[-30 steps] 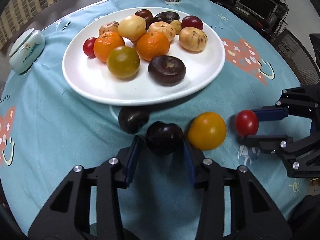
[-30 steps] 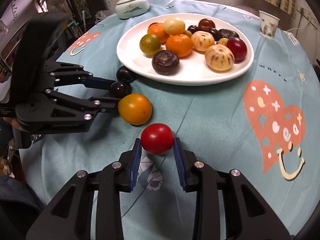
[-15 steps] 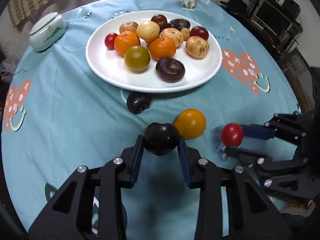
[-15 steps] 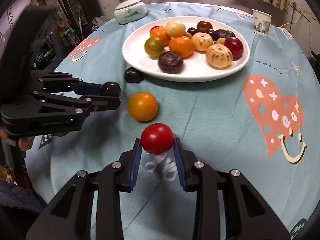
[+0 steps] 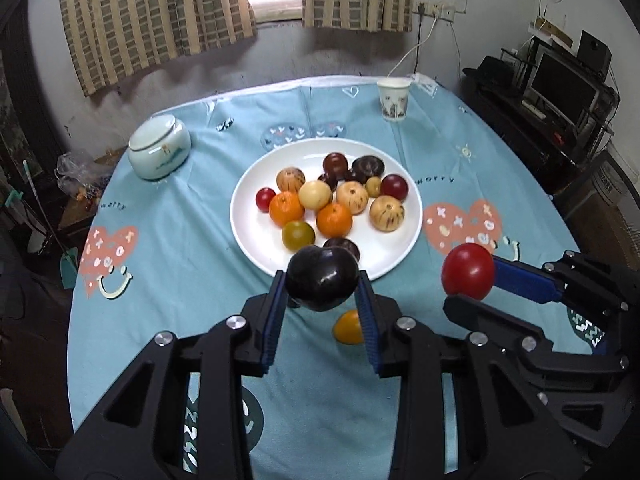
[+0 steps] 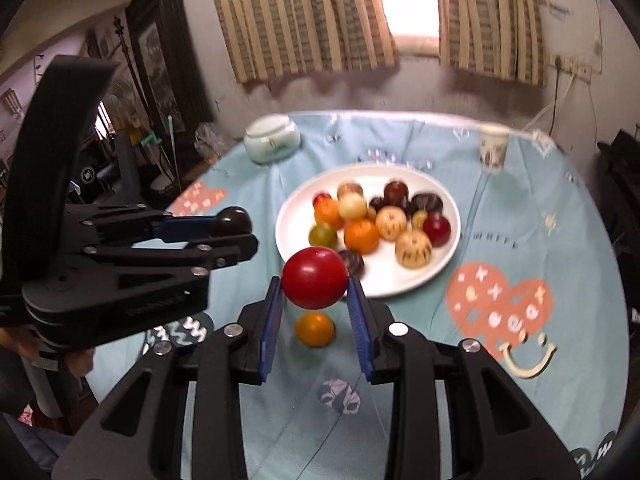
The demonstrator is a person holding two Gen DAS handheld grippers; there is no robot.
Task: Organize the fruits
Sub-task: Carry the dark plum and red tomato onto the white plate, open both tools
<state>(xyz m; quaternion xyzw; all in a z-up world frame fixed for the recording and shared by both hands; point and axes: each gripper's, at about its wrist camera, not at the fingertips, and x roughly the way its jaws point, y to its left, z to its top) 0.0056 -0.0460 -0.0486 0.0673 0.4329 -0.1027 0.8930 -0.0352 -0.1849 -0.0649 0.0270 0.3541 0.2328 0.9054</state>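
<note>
Both grippers carrying fruit above the worktop, plate not yet reached.
Near: left gripper (image 5: 322,280) clamps a dark plum (image 5: 322,279); right gripper (image 6: 315,280) clamps a red tomato (image 6: 315,277). Orange fruit (image 6: 314,329) lies loose on the worktop (image 5: 168,264) below. Far: white plate (image 5: 256,232) holds most fruit. Left: two held pieces, one loose.

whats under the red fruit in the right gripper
Below the red fruit on the blue cloth lies an orange fruit. Cloth directly behind the red fruit is covered.
</note>
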